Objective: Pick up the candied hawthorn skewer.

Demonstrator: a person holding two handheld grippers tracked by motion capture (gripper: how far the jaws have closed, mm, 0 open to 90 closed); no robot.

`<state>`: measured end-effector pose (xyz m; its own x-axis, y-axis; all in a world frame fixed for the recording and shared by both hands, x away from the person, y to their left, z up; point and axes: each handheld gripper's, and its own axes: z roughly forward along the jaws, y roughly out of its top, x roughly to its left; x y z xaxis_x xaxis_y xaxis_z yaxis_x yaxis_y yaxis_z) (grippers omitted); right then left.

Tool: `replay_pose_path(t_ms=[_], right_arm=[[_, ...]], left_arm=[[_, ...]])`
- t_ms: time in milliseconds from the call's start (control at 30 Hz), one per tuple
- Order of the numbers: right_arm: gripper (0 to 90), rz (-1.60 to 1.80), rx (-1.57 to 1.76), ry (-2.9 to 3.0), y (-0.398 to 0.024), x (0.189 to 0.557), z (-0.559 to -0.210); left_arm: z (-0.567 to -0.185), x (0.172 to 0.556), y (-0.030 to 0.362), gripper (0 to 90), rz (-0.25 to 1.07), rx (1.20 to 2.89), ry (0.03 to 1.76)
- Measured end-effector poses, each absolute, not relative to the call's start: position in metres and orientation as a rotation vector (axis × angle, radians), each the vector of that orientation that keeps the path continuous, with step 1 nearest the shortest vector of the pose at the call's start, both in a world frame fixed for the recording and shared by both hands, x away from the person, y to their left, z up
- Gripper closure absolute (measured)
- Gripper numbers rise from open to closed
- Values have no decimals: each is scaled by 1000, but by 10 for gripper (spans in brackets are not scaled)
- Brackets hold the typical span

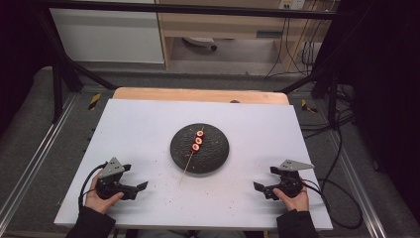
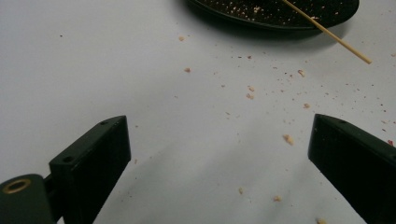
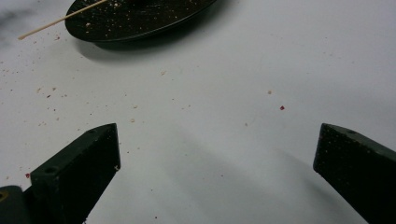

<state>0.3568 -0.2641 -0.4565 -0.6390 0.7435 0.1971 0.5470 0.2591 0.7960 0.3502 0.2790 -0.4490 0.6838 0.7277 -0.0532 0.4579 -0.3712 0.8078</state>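
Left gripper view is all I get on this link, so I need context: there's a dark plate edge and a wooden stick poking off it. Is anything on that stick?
Observer: Yes. In the high view the skewer carries three red slices near its far end, lying across the black plate.
Operator: Where is the other gripper?
Observer: The right gripper rests near the table's front right, its fingers wide open, holding nothing.
Operator: Does the plate sit centrally?
Observer: Roughly mid-table on the white board, between both grippers.

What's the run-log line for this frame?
left gripper: open, idle | right gripper: open, idle | skewer: on black plate
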Motion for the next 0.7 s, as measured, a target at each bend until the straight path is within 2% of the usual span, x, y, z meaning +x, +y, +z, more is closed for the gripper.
replay_pose_path(t_ms=[700], right_arm=[[16, 1333, 1219, 2310, -263, 356, -455]], left_arm=[[-442, 350, 261, 36, 375, 2037, 889]])
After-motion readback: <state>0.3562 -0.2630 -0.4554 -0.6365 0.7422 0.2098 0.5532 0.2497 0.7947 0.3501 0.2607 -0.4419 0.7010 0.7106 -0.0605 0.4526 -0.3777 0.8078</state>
